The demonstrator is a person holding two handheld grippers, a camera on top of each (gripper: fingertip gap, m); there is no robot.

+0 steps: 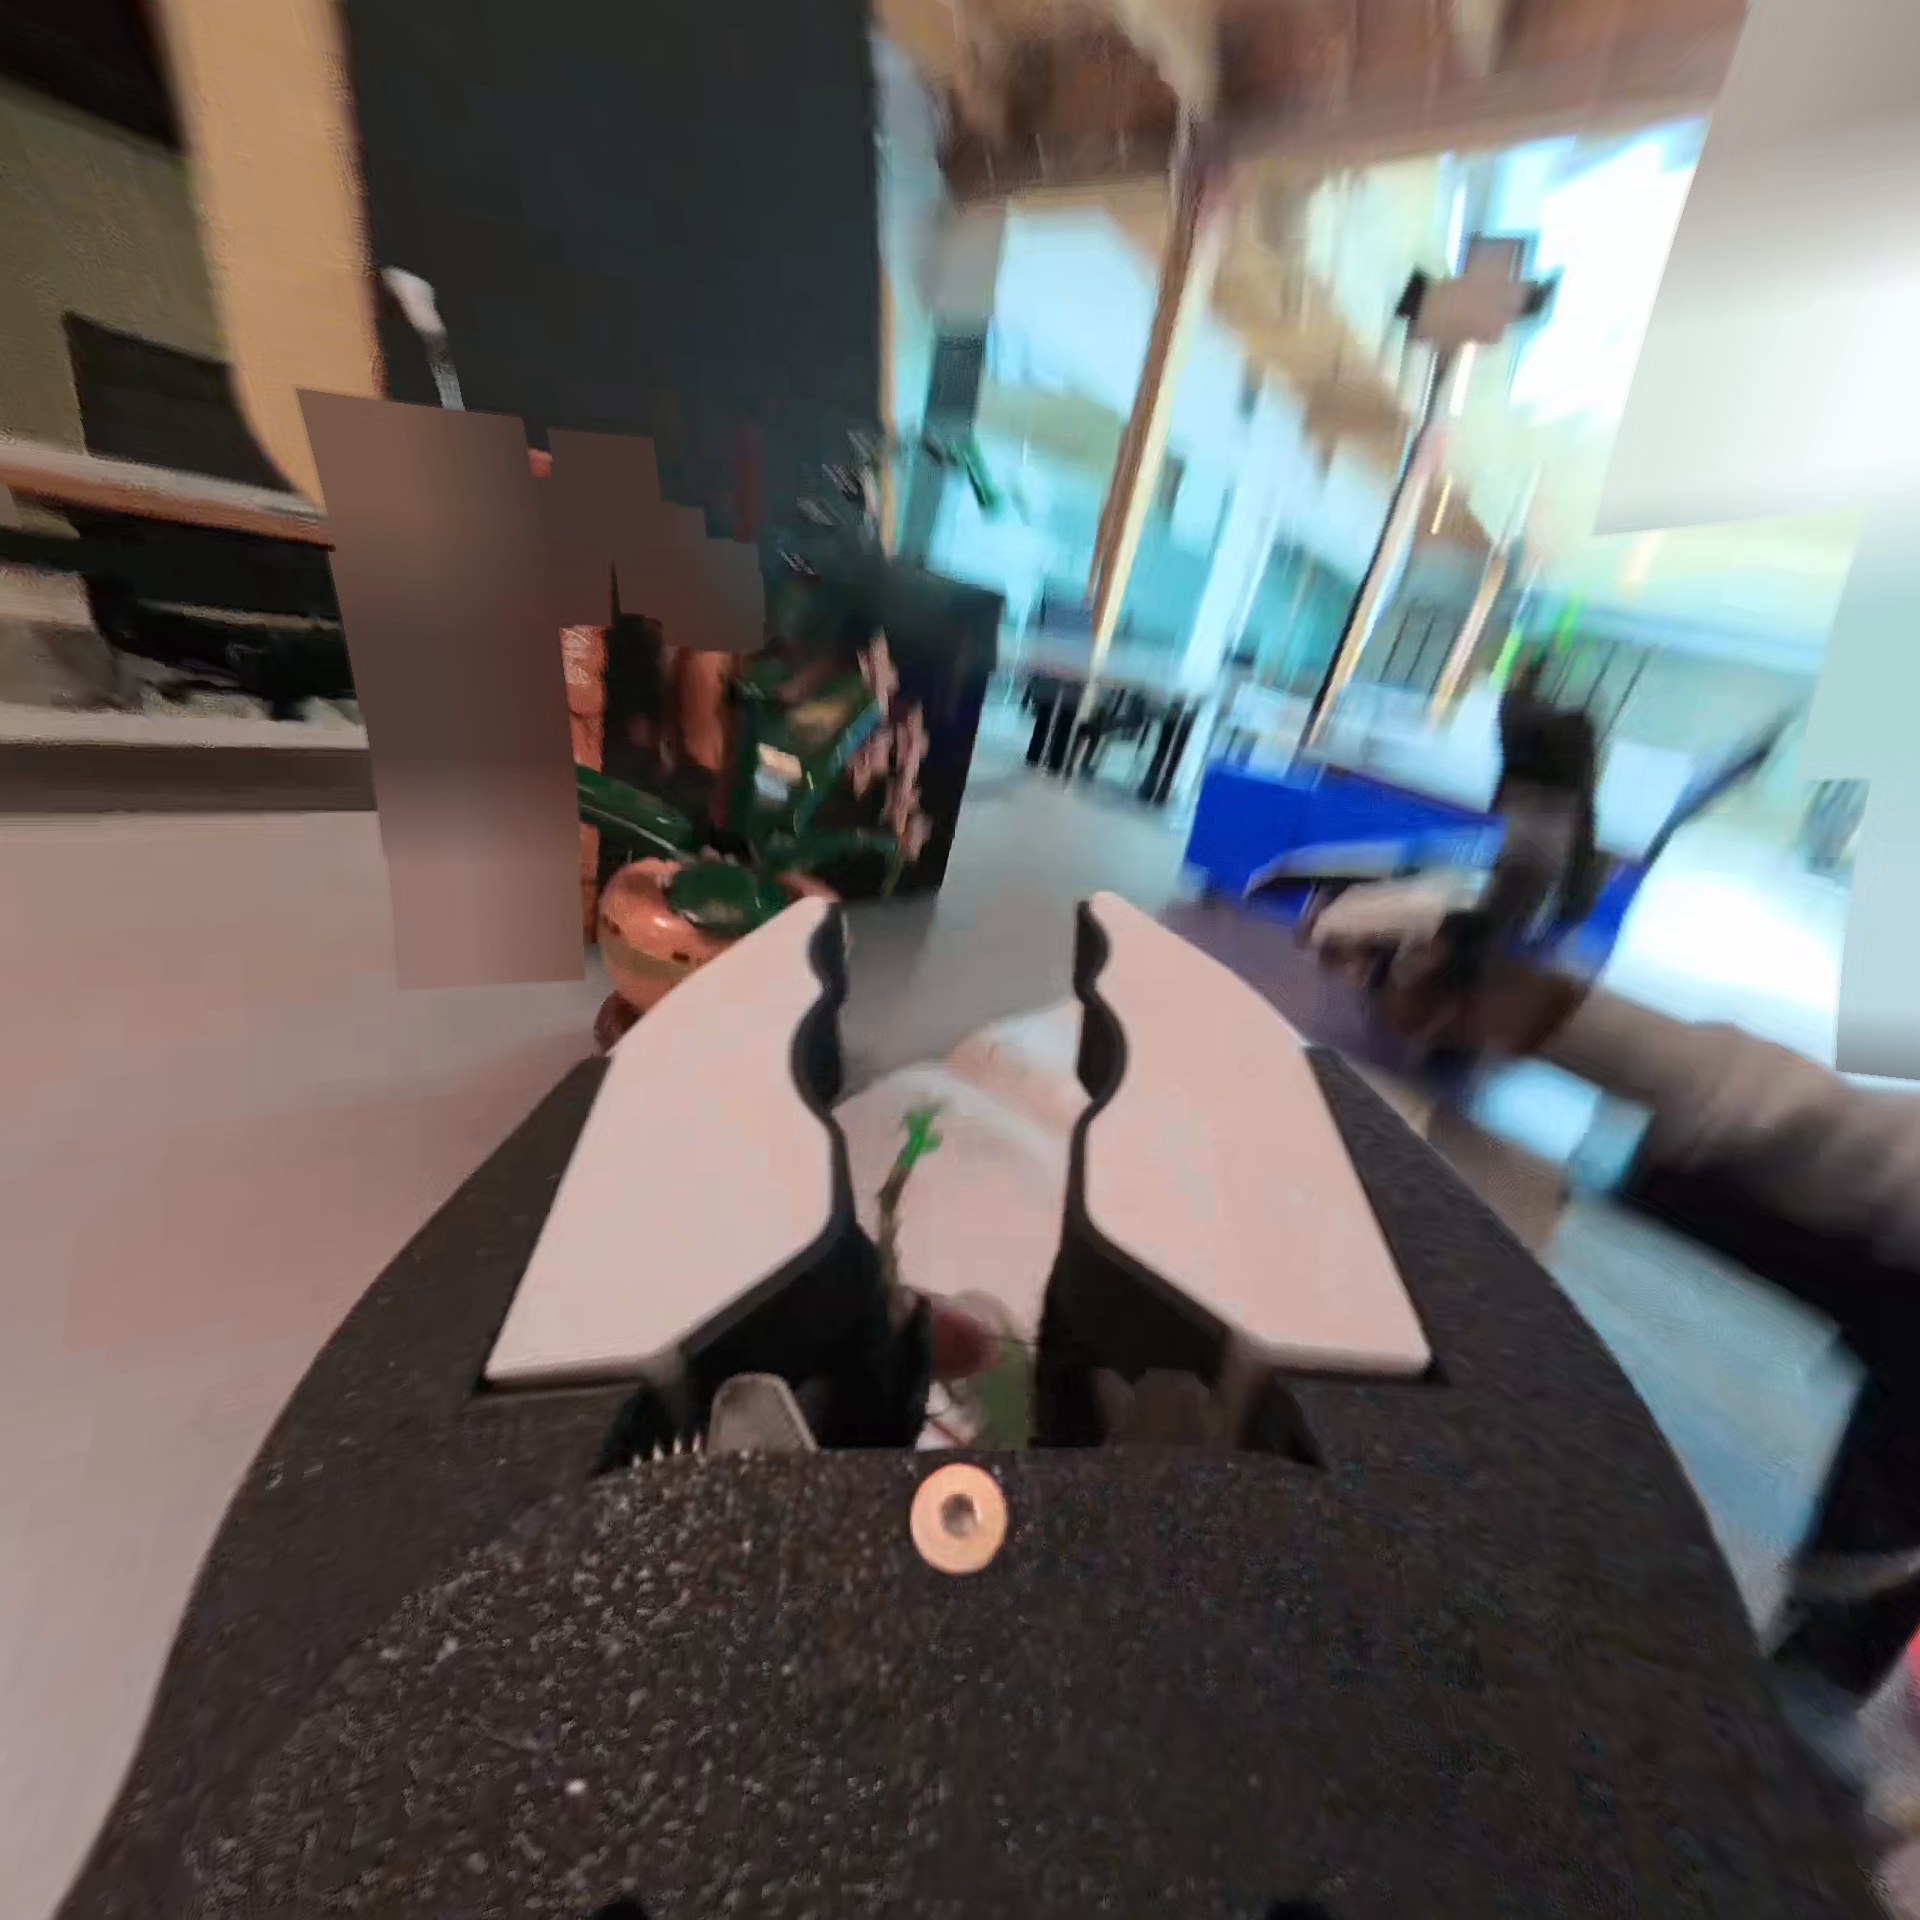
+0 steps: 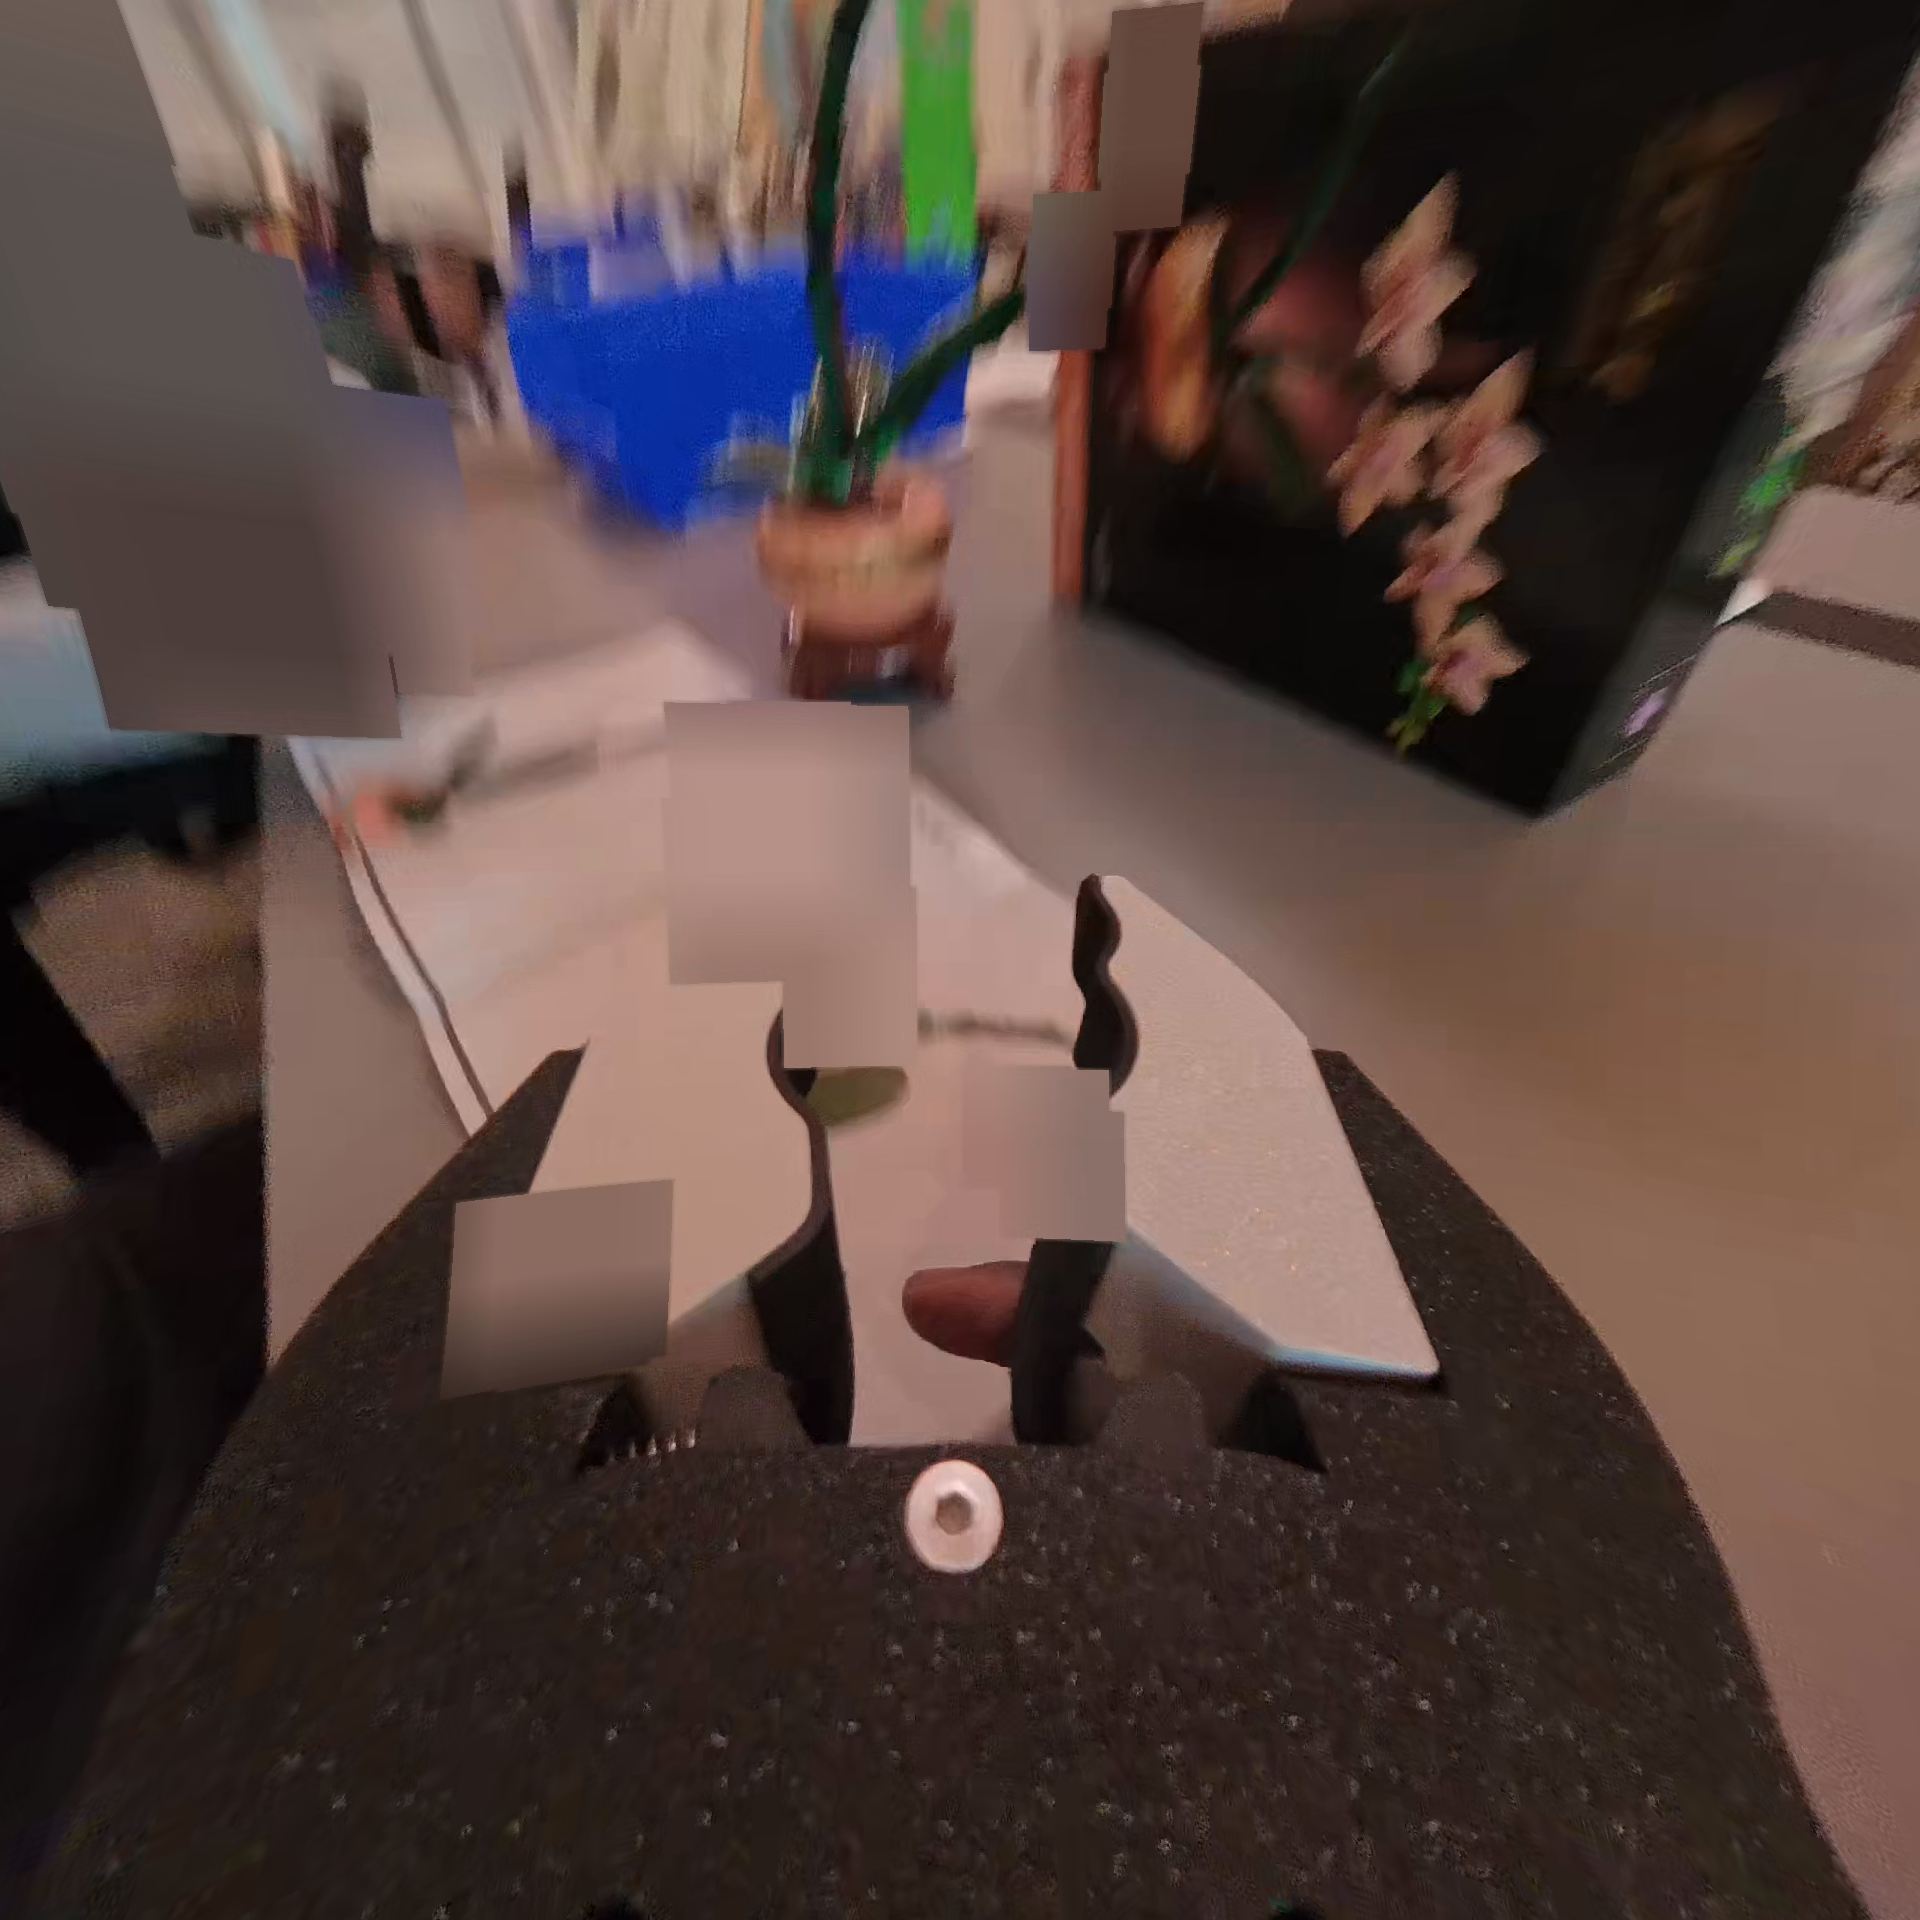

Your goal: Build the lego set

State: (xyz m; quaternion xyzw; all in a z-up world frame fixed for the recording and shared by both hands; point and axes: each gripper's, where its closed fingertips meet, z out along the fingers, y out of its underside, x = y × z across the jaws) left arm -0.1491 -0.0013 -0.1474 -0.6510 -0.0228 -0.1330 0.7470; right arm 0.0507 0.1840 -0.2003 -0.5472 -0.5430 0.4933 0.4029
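Terracotta-coloured brick-built plant pot (image 2: 854, 566) with dark green stems stands on the pale grey tabletop (image 2: 1351, 1039), just left of a large black box printed with pink orchids (image 2: 1455, 436). Left gripper (image 1: 958, 940): jaws parted, nothing between the pads; a small green sprig (image 1: 914, 1138) on white paper lies below them. Right gripper (image 2: 935, 997): jaws look apart and bare, one tip masked. Frames are blurred, so steady both before closing in.

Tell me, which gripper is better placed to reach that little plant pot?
Probably the left gripper: its open jaws are empty and the pot sits just beside its fingertip. From the right gripper, the pot looks farther off.
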